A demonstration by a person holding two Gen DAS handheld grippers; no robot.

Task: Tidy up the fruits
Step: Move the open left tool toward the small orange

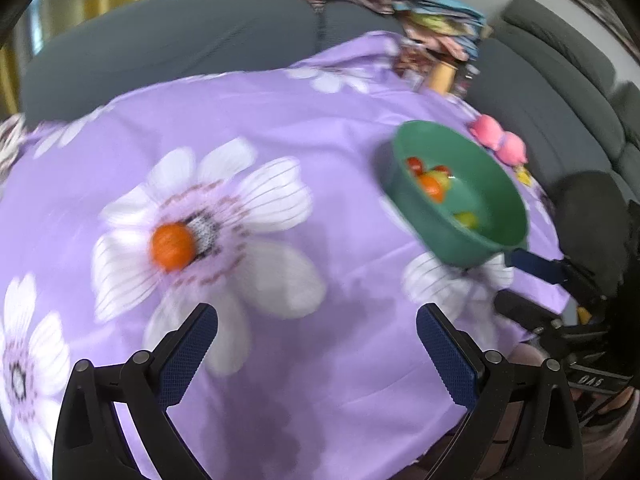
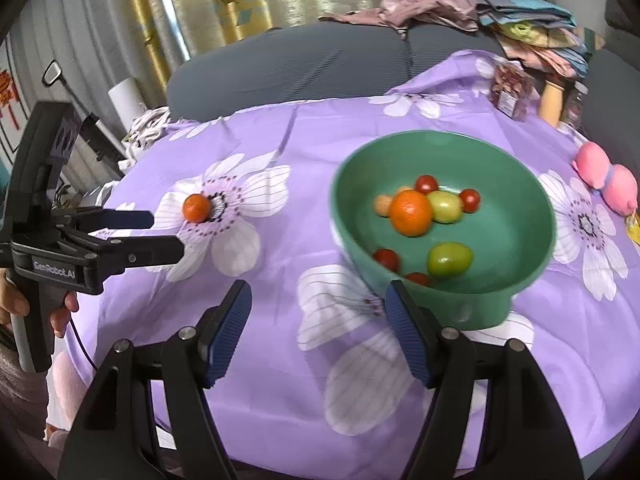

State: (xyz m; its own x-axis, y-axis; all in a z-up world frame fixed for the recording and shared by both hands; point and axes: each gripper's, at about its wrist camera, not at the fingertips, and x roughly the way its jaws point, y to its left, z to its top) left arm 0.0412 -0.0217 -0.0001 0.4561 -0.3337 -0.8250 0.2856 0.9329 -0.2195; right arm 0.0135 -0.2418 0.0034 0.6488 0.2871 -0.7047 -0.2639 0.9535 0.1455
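While the green bowl [image 2: 442, 232] holds an orange, green tomatoes and small red ones, a lone orange fruit [image 1: 173, 246] lies on the purple floral cloth [image 1: 320, 152] covering the surface, ahead and left of the left gripper [image 1: 317, 330], whose fingers stand wide and empty. The right gripper [image 2: 319, 318] is also spread wide, its right finger [image 2: 408, 336] just beside the bowl's near wall.

Round table [image 2: 280, 380] in the lower half of the frame is covered with a purple cloth with big white daisies. Behind it, a grey sofa [image 2: 300, 68] runs across the middle, with rumpled clothes [image 2: 432, 0] piled on its back at the upper right. Gold-patterned curtains [image 2: 240, 0] hang along the top, daylight coming through.
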